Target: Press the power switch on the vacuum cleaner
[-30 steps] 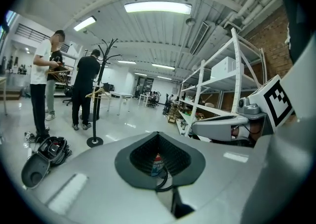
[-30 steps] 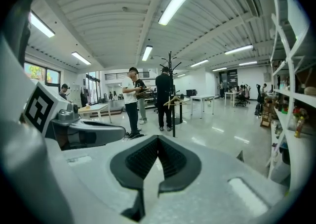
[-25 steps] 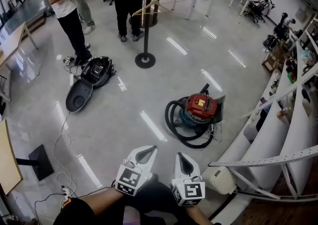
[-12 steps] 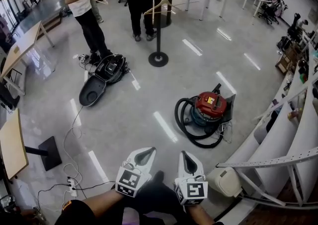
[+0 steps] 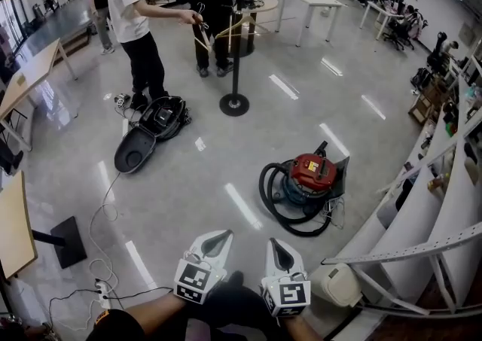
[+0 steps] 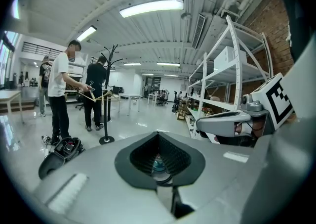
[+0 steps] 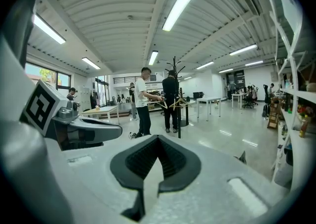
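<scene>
The vacuum cleaner (image 5: 312, 172) stands on the shiny floor right of centre in the head view: a red lid on a blue drum, with a black hose (image 5: 280, 206) coiled round it. Both grippers are held low at the bottom of that view, well short of the vacuum. My left gripper (image 5: 218, 238) and my right gripper (image 5: 276, 245) point forward, each with its jaws together and nothing between them. The left gripper (image 6: 159, 141) view shows a scrap of the blue drum (image 6: 158, 162) through the jaws' opening. The right gripper (image 7: 158, 141) view looks out over the floor.
An open black case (image 5: 147, 132) lies on the floor at left, beside a coat stand (image 5: 234, 104). Two people stand behind it with hangers. White shelving (image 5: 422, 204) runs along the right, with a white canister (image 5: 337, 284) at its foot. Cables and a power strip (image 5: 102, 287) lie at lower left.
The head view has shifted a little; the vacuum sits slightly lower right in it. The person in the white shirt has stepped toward the coat stand. Both grippers remain low and shut.
</scene>
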Demonstrator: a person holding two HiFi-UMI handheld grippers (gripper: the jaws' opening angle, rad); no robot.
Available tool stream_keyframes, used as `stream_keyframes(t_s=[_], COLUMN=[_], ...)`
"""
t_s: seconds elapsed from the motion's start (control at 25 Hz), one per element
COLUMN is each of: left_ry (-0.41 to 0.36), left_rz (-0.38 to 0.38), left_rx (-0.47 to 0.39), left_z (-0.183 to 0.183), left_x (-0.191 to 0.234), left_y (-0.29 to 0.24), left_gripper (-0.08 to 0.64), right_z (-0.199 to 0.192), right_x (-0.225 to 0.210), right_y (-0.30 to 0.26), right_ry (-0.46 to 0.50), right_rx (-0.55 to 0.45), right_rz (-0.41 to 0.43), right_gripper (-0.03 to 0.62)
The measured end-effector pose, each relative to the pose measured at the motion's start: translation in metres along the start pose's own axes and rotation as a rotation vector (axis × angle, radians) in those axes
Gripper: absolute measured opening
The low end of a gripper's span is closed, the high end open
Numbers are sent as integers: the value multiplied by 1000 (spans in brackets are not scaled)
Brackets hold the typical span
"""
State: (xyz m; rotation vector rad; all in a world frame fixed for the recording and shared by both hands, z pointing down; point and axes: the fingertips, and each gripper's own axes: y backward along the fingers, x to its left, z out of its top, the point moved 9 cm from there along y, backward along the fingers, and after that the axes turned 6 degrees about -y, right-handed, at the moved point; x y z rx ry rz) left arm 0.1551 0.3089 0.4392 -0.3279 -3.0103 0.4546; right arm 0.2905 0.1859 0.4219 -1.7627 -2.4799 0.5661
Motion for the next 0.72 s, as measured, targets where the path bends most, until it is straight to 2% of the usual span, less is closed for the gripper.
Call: stream_keyframes(t_s=[0.72], left_ry=[9], left_rz=[-69], left_rx=[-49], left_z=[5], left_x=[51], left_y=[16], left_gripper=[17], right_z=[2], right_x=[45], right_y=[-14], right_ry=[23], right_rx=[16], right_rz=[-79], right_gripper=[-9])
